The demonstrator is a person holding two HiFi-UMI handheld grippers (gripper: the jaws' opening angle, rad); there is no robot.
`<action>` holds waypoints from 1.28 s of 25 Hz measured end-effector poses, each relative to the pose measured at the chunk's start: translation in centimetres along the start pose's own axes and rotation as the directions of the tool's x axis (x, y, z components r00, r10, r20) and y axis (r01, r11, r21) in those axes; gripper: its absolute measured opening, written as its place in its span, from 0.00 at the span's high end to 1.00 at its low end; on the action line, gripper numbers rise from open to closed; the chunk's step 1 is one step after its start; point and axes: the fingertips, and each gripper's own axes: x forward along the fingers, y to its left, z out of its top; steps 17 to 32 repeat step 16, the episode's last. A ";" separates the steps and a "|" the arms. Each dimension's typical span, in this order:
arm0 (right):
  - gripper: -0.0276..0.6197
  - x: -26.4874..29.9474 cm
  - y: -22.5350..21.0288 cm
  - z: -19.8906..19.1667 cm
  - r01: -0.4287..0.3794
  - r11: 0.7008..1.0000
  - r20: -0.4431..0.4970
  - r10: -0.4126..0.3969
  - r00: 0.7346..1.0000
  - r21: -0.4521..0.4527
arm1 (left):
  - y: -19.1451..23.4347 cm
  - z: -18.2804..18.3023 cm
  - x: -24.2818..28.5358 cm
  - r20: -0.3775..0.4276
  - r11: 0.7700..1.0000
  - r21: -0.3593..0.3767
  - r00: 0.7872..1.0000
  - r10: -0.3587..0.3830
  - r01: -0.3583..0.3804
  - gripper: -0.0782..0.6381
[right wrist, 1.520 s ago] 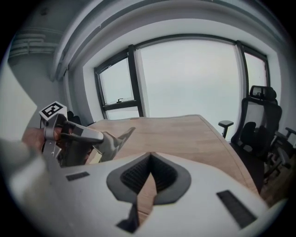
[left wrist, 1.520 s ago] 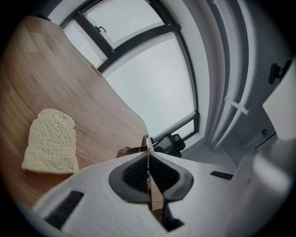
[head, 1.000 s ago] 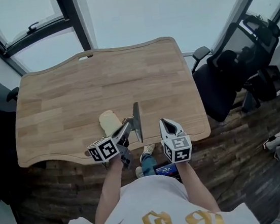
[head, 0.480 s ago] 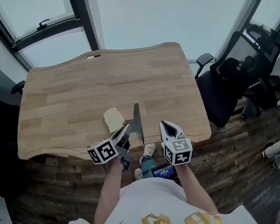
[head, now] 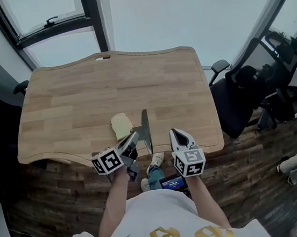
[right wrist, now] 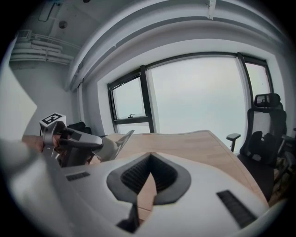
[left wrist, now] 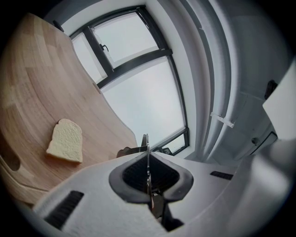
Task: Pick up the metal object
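Metal object (head: 146, 126): thin flat grey blade, perhaps spatula.

Bench (head: 71, 109): pale wood, plank stripes. Bread slice (head: 121, 126): cream. Metal object (head: 145, 129): silver-grey. Your left claw (head: 133, 137), right claw (head: 175, 132): white, black pads, black-and-white markers. Your shirt (head: 151, 218): white, gold print.

1 metal object (head: 146, 127), 1 bread slice (head: 121, 126)

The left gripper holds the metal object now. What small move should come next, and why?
Probably keep the left gripper shut and raise the metal object a little higher: its jaws clamp the thin metal, which stands near the front edge of the table, beside the bread slice.
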 end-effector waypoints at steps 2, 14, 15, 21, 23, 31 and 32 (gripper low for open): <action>0.94 0.0 0.0 0.1 -0.007 1.000 0.004 0.007 1.000 0.002 | 0.0 0.0 0.1 0.001 1.000 -0.004 1.000 0.001 -0.001 0.86; 0.94 -0.1 0.9 0.5 -0.033 0.999 0.022 0.033 0.999 0.023 | 1.0 -0.1 -1.4 0.030 0.999 -0.029 0.999 0.028 -0.027 0.86; 0.94 -0.1 1.0 0.4 -0.034 0.999 0.020 0.033 0.999 0.020 | 1.0 -0.2 -1.6 0.031 0.999 -0.032 0.999 0.029 -0.028 0.86; 0.94 -0.2 1.0 0.4 -0.034 0.999 0.019 0.033 0.999 0.018 | 1.1 -0.3 -1.7 0.032 0.999 -0.034 0.999 0.031 -0.030 0.86; 0.94 -0.2 1.0 0.4 -0.034 0.999 0.019 0.033 0.999 0.018 | 1.1 -0.3 -1.7 0.032 0.999 -0.034 0.999 0.031 -0.030 0.86; 0.94 -0.2 1.0 0.4 -0.034 0.999 0.019 0.033 0.999 0.018 | 1.1 -0.3 -1.7 0.032 0.999 -0.034 0.999 0.031 -0.030 0.86; 0.94 -0.2 1.0 0.4 -0.034 0.999 0.019 0.033 0.999 0.018 | 1.1 -0.3 -1.7 0.032 0.999 -0.034 0.999 0.031 -0.030 0.86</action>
